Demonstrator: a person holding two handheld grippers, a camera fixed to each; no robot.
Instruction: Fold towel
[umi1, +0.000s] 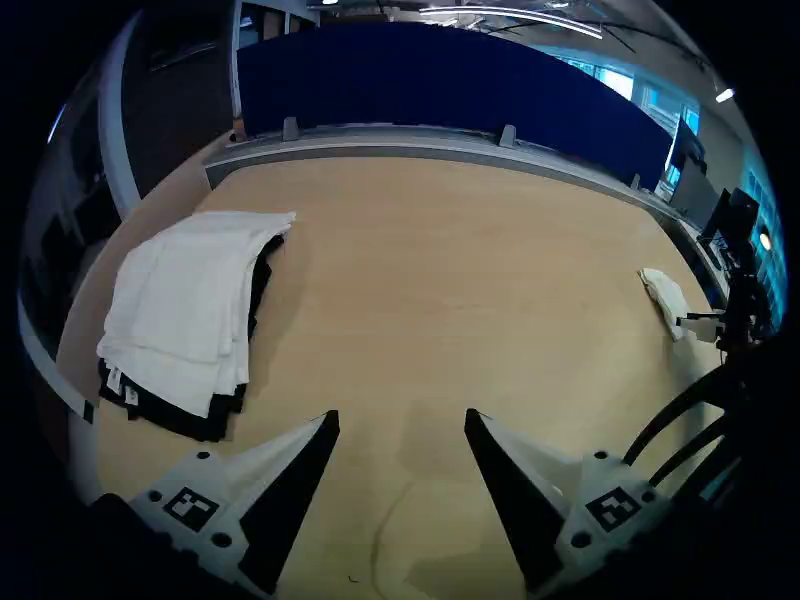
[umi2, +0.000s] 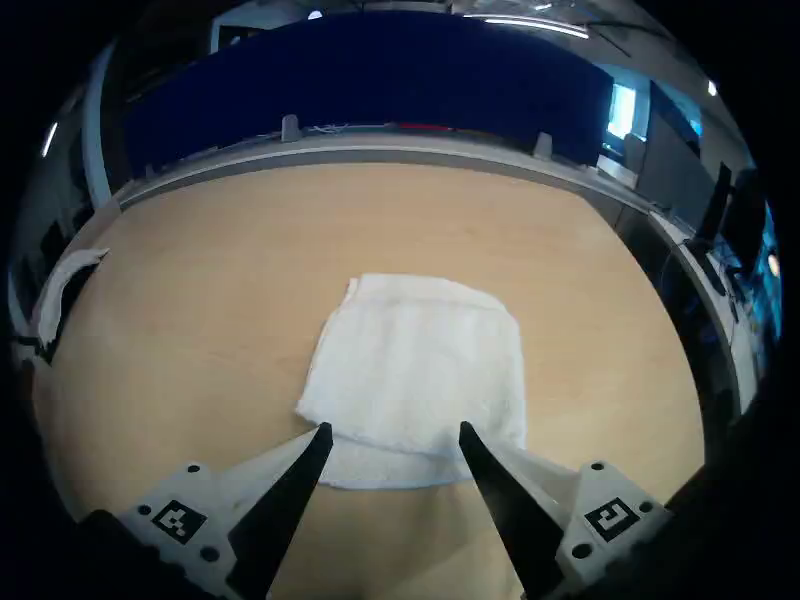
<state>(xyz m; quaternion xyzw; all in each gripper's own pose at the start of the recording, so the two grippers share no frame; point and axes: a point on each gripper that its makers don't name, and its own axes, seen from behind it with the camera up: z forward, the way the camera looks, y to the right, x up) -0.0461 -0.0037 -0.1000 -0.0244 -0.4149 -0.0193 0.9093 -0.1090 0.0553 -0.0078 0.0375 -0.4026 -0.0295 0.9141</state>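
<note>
Both wide-open jaws empty (right gripper (umi2: 394, 429) at towel (umi2: 415, 355) edge)

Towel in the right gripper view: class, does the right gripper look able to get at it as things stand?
Probably yes. The towel lies flat on the table, right in front of the open right gripper. Its near edge sits between the fingertips, with nothing in the way.

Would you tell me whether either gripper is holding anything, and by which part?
Nothing is held. The left gripper is open over the table; the right gripper is open, with the near edge of the folded towel lying between its fingers.
</note>
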